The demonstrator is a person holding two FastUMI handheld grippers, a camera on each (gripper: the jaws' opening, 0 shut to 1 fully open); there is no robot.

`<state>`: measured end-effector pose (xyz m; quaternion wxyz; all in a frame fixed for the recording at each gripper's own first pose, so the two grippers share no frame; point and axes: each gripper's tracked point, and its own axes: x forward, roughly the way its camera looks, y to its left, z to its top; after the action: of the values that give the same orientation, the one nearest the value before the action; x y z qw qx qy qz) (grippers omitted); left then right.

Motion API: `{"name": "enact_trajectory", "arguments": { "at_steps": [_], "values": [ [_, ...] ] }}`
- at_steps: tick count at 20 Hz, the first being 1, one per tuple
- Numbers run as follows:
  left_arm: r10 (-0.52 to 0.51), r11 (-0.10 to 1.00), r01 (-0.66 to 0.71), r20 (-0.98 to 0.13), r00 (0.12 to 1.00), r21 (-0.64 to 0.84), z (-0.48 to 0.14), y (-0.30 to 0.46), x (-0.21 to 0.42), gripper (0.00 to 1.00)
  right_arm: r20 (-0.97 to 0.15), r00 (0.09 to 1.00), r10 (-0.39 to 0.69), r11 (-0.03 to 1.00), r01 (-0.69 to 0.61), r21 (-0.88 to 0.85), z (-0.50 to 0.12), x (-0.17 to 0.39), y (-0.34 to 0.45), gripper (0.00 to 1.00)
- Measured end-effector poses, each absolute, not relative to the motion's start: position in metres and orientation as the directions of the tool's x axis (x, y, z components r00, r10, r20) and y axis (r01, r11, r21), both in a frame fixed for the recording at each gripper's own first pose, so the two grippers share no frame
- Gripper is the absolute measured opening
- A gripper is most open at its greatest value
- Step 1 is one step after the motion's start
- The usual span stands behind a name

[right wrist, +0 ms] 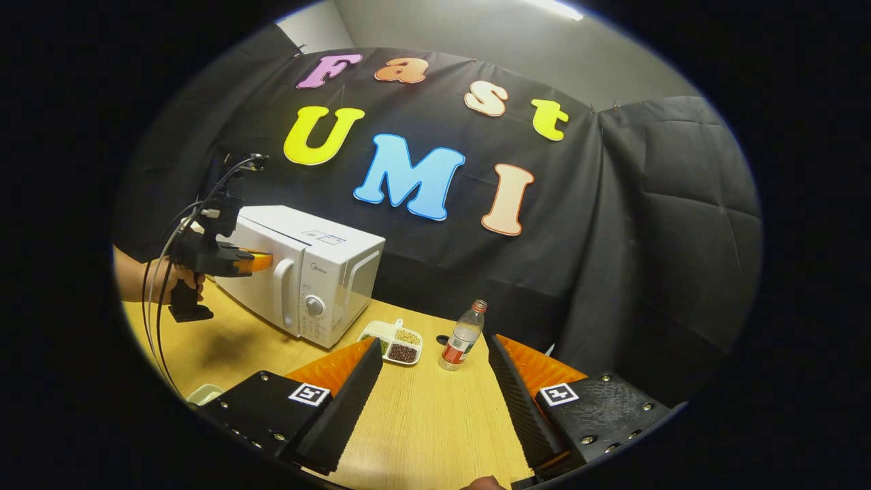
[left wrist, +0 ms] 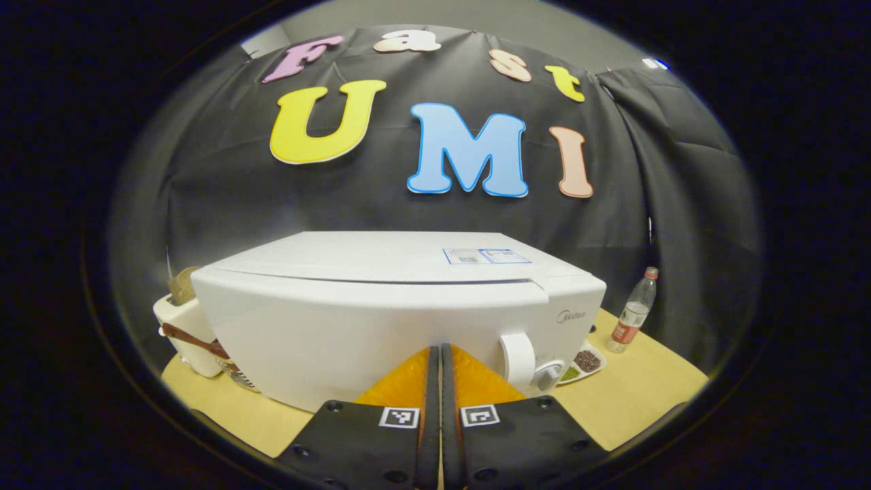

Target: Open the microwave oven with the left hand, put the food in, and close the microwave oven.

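The white microwave stands close in front of my left gripper, door closed. That gripper is shut with nothing between its fingers, its tips at the door just left of the white handle and knob. In the right gripper view a hand holds the left gripper against the microwave door. The food, a divided white tray of beans and grains, lies on the table right of the microwave, also seen as the tray. My right gripper hangs open above the table.
A plastic bottle with a red label stands right of the tray, also seen as the bottle. A white toaster-like box with bread sits left of the microwave. A small dish lies near the wooden table's front edge.
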<state>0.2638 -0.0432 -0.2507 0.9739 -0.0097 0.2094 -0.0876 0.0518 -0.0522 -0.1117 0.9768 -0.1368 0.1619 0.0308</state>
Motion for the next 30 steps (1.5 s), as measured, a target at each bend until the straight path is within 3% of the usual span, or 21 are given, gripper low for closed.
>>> {"name": "enact_trajectory", "arguments": {
  "at_steps": [6, 16, 30],
  "values": [
    [-0.129, 0.992, 0.122, -0.359, 0.924, -0.044, -0.224, -0.042, 0.248, 0.09, -0.320, 0.941, 0.111, 0.963, -0.181, -0.199, -0.117, 0.046, -0.043, 0.96],
    [-0.065, 0.998, 0.064, -0.209, 0.976, -0.009, -0.121, -0.026, 0.158, 0.09, -0.240, 0.951, 0.195, 0.968, -0.227, -0.110, -0.096, 0.048, -0.023, 0.97],
    [-0.070, 0.997, 0.071, -0.124, 0.990, -0.002, -0.052, 0.047, 0.050, 0.09, -0.174, 0.978, 0.117, 0.991, -0.125, -0.039, -0.065, 0.029, 0.018, 0.97]
  ]
}}
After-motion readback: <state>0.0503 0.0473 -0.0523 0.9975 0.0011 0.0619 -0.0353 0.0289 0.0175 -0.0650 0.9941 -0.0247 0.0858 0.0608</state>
